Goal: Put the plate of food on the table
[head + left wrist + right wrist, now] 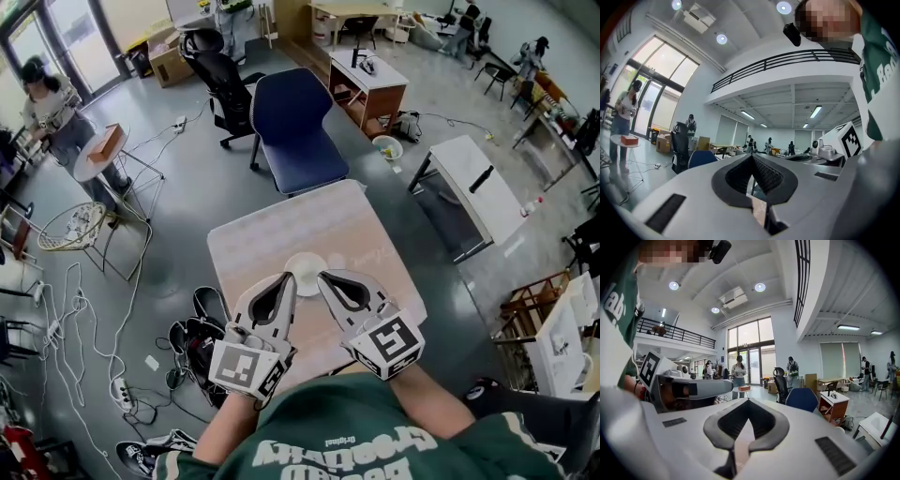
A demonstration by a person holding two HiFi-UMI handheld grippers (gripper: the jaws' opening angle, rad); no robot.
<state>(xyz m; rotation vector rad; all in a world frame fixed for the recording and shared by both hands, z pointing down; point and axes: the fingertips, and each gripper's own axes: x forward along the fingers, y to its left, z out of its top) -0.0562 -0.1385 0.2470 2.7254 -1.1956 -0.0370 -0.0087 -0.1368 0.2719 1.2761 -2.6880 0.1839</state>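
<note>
Table (246, 246) holds plate (305, 270), just beyond closed fingers (288, 315).

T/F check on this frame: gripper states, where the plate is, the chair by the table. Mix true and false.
1. The left hand-held gripper and the right hand-held gripper are both shut with nothing between their jaws. True.
2. The white plate hangs from the left hand-held gripper. False: it lies on the table, by the tips of the two grippers, and neither holds it.
3. A blue chair stands at the table's far side. True.
4. Someone is sitting in the blue chair. False: nobody sits in it.
</note>
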